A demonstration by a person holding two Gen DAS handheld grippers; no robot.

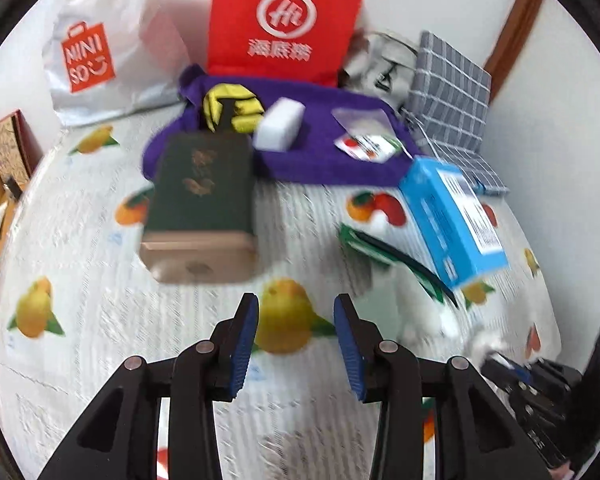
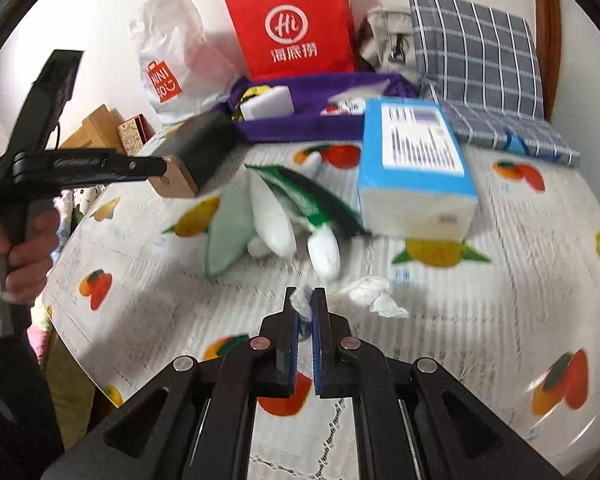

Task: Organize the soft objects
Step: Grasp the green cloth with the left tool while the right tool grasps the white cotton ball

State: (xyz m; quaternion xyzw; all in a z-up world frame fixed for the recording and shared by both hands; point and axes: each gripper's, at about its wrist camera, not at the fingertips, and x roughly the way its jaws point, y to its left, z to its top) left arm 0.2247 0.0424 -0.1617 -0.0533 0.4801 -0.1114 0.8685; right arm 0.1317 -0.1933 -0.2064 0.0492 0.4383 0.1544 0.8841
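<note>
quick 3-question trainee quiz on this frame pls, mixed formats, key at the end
1. True or false: the left gripper is shut on the dark green box.
2. The right gripper pinches: A) the blue box B) a white tissue scrap C) the white sponge.
3. Fill in: the white sponge rests on a ____ cloth.

Key:
1. False. Its jaws stand open over the fruit-print tablecloth, with nothing between them.
2. B. A second crumpled tissue lies just to the right on the cloth.
3. Purple.
</note>
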